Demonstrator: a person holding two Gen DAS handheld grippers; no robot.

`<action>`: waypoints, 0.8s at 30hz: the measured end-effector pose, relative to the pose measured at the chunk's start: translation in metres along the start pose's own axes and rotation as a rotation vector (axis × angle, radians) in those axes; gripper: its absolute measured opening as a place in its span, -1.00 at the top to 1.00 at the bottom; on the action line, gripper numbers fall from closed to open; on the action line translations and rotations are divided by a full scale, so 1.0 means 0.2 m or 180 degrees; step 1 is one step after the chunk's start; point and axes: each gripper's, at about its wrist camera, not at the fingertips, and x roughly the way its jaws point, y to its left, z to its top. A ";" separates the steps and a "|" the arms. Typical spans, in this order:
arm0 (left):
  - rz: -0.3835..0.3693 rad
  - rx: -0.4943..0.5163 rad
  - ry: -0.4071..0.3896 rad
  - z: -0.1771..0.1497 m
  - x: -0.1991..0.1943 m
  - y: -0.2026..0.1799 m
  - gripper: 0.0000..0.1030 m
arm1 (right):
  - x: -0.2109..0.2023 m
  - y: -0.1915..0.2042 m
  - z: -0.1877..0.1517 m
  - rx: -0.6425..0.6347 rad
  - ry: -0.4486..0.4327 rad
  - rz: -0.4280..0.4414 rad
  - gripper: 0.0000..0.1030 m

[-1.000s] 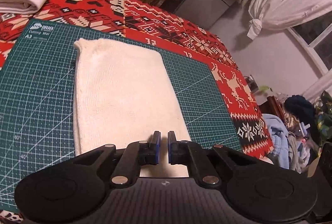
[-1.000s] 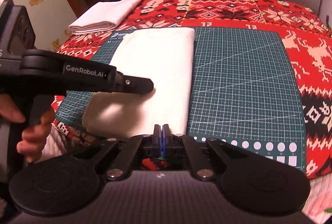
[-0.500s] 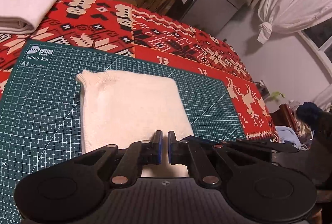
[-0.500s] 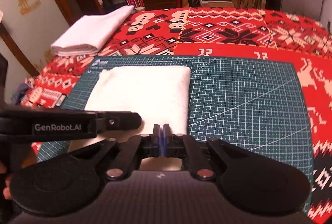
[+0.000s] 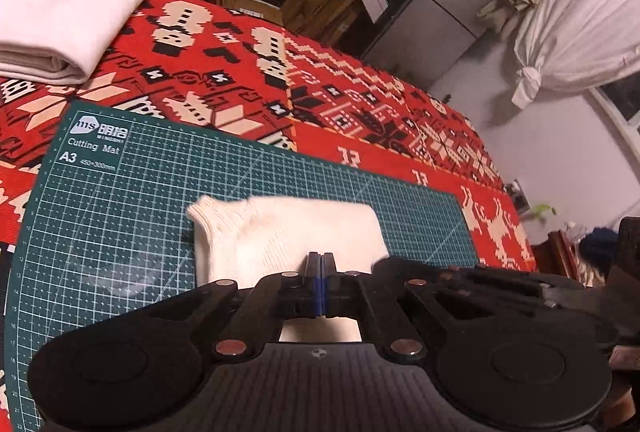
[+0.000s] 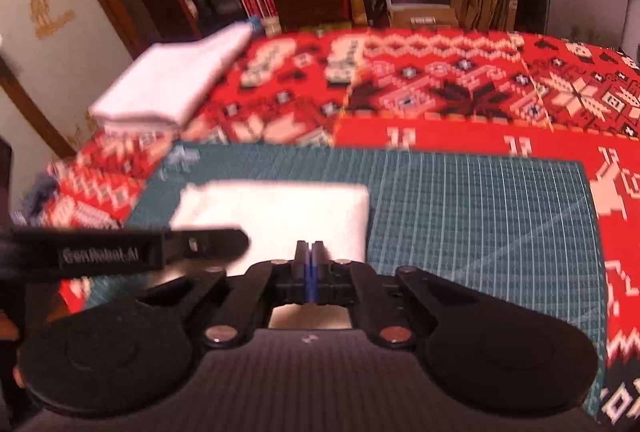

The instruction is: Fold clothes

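Shortened since the earlier frames: cream-white knitted garment [image 5: 292, 232], formerly a long strip down the dark green gridded cutting mat [image 5: 132, 200], now shows roughly half that length, near hem lifted and carried toward the far end. Left gripper [image 5: 320, 272]: blue-padded jaws, formerly parted by a slim gap, now pressed together over the near cloth edge, apparently pinching it. Right gripper [image 6: 309, 260]: jaws clenched likewise on the same edge, nearer the garment's right side; motion blur in this view suggests travel under way. Garment location: left-centre of mat, ribbed cuff or collar at far left corner. Also present: folded white cloth stack [image 5: 68, 20] on red patterned knit-style table cover [image 5: 360, 120], well apart from mat at far left. Step in hand, by judgement: lengthwise half-fold, mid-carry. Next move calls for laying the held hem level with the far edge, corners matched, then releasing both grips together and withdrawing without dragging the upper layer.
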 end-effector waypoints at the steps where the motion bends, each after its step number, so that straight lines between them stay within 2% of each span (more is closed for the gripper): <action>1: 0.0008 -0.0003 -0.0013 0.01 0.00 0.00 0.95 | 0.02 -0.01 0.01 -0.0006 0.0005 -0.0019 0.96; 5: 0.0007 -0.0035 -0.0001 0.04 0.02 0.04 0.95 | 0.09 -0.04 0.02 0.0040 0.0063 -0.0028 1.00; 9: 0.0244 0.0062 -0.0098 0.09 0.00 0.04 0.96 | 0.10 -0.07 0.06 0.0080 0.0017 -0.0063 1.00; 13: 0.0276 0.0055 -0.0037 0.13 0.04 0.10 0.95 | 0.10 -0.14 0.09 0.0167 -0.0042 -0.0160 0.92; 15: 0.0267 0.0025 -0.0074 0.13 0.01 0.09 0.96 | 0.08 -0.20 0.09 0.0292 -0.0080 -0.0148 0.83; 17: 0.0253 0.0006 -0.0133 0.14 -0.02 0.09 0.96 | 0.04 -0.27 0.09 0.0453 -0.0097 -0.0007 0.82; 20: 0.0170 -0.0056 -0.0183 0.13 -0.05 0.06 0.91 | 0.05 -0.34 0.07 0.0577 -0.0025 0.0004 0.83; 24: -0.0059 0.0031 -0.0076 0.10 -0.03 -0.04 0.91 | 0.11 -0.33 0.05 0.0369 0.0056 -0.0057 0.88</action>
